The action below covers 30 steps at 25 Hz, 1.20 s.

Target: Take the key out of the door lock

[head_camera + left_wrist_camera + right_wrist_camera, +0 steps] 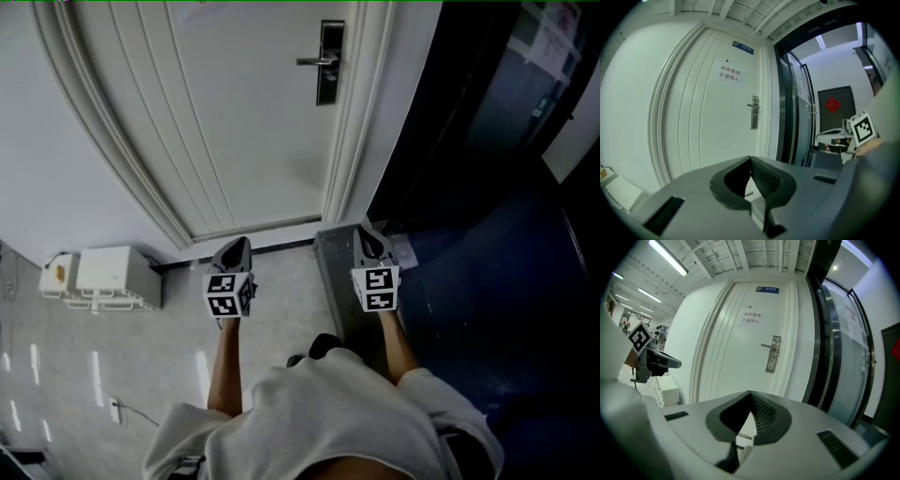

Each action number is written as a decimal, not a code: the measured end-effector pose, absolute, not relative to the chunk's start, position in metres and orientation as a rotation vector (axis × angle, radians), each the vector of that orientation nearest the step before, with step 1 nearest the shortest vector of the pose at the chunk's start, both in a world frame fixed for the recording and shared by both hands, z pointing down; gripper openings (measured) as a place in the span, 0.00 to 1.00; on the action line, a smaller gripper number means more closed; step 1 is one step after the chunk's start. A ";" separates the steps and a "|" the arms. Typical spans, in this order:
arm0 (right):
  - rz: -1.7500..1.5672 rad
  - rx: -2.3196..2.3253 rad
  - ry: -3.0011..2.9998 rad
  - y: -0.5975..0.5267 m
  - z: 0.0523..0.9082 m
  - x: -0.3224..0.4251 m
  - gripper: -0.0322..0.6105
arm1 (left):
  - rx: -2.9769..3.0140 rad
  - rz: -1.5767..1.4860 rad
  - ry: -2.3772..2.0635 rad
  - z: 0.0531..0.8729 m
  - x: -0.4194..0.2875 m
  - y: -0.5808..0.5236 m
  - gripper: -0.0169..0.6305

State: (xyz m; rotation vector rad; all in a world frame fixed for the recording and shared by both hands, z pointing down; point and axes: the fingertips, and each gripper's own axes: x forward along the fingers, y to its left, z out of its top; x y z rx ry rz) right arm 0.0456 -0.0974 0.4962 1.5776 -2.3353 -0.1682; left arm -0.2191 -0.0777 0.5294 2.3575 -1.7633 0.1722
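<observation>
1. Door: white, panelled, shut. It fills the 12 o'clock part of the head view.
2. Lock: a tall metal plate with a lever handle, by the door's right edge. The lever points toward 9 o'clock. In the head view it sits at about 1 o'clock, well apart from both grippers.
3. Key: too small to make out on the lock plate in any view.
4. Left gripper: jaws pressed together at the tips, with nothing between them. It is held low over the floor and points at the door.
5. Right gripper: jaws closed tip to tip and empty. It is at 3 o'clock of the left gripper, level with it, and aimed at the door frame.
6. Paper notice: stuck on the door at 11 o'clock of the lock.
7. Blue sign: above the door, at 12 o'clock of the notice.
8. White box: on the floor against the wall, at 9 o'clock of the left gripper.
9. Glass wall: dark-framed, at 3 o'clock of the door.
10. Red ornament: on a dark door beyond the glass.
</observation>
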 end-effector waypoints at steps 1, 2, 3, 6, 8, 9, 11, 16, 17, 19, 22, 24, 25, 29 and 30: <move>-0.165 1.577 -2.334 -0.100 0.497 0.046 0.09 | 2.359 0.174 -1.758 0.530 -0.218 -0.080 0.05; -0.162 1.576 -2.332 -0.102 0.499 0.047 0.09 | 2.361 0.174 -1.752 0.532 -0.216 -0.083 0.05; -0.157 1.574 -2.330 -0.104 0.501 0.047 0.09 | 2.362 0.175 -1.747 0.533 -0.215 -0.085 0.05; -0.154 1.561 -2.330 -0.113 0.506 0.046 0.09 | 2.358 0.181 -1.746 0.537 -0.215 -0.096 0.05; -0.159 1.550 -2.327 -0.122 0.509 0.045 0.09 | 2.357 0.181 -1.747 0.537 -0.215 -0.106 0.05; -0.162 1.548 -2.324 -0.127 0.509 0.045 0.09 | 2.359 0.181 -1.746 0.536 -0.215 -0.111 0.05; -0.168 1.547 -2.325 -0.142 0.509 0.045 0.09 | 2.362 0.179 -1.750 0.535 -0.215 -0.125 0.05; -0.196 1.546 -2.342 -0.188 0.504 0.042 0.09 | 2.358 0.163 -1.773 0.530 -0.220 -0.169 0.05; -0.200 1.546 -2.345 -0.199 0.503 0.041 0.09 | 2.360 0.158 -1.772 0.529 -0.220 -0.179 0.05; -0.205 1.545 -2.354 -0.223 0.501 0.039 0.09 | 2.367 0.157 -1.771 0.525 -0.219 -0.202 0.05; -0.215 1.536 -2.371 -0.263 0.496 0.033 0.09 | 2.368 0.164 -1.785 0.521 -0.221 -0.237 0.05; -0.224 1.524 -2.383 -0.289 0.492 0.029 0.09 | 2.361 0.164 -1.800 0.518 -0.224 -0.262 0.05; -0.230 1.516 -2.389 -0.303 0.490 0.028 0.09 | 2.357 0.161 -1.806 0.515 -0.224 -0.275 0.05; -0.254 1.493 -2.409 -0.360 0.476 0.026 0.09 | 2.344 0.155 -1.831 0.503 -0.225 -0.327 0.05; -0.259 1.492 -2.414 -0.375 0.471 0.026 0.09 | 2.343 0.154 -1.836 0.499 -0.225 -0.340 0.05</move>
